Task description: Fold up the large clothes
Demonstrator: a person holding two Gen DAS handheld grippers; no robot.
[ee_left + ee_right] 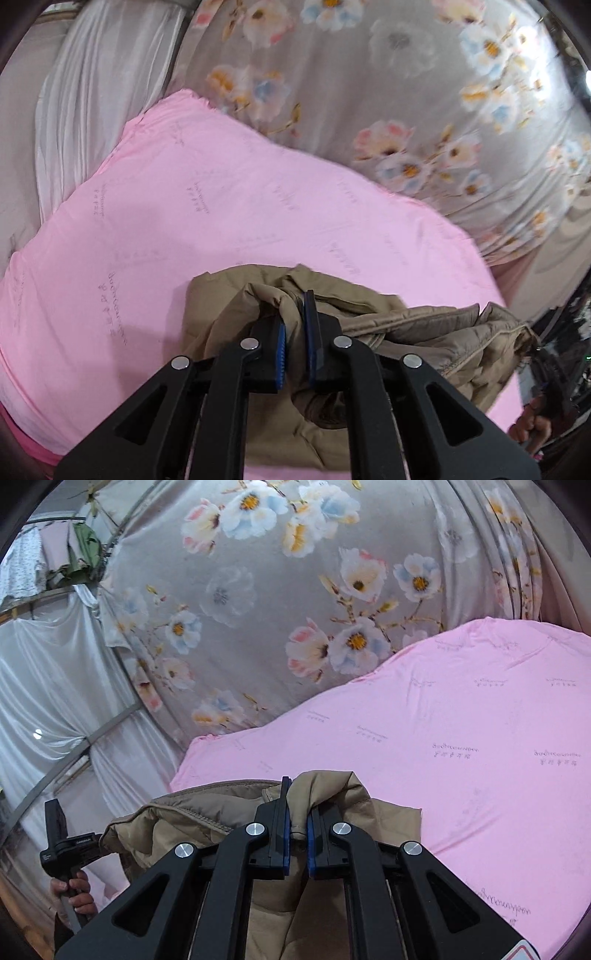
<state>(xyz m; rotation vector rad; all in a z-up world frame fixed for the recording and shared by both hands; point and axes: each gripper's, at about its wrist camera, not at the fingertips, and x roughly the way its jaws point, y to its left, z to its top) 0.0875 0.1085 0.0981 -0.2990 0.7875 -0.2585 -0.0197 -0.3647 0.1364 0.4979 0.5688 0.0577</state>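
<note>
We are gripping the tan jacket (229,306) with both tools, left tool (295,325) and right tool (297,821) each nearly closed on bunched fabric above the pink sheet (184,206). The slippery padding could be sliding out, dropping the fold.

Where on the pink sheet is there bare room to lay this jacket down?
The pink sheet lies bare from the jacket out to the floral cloth, and leftward toward the white drape. It is crowded only at the near edge, where both grippers clamp bunched jacket.
</note>
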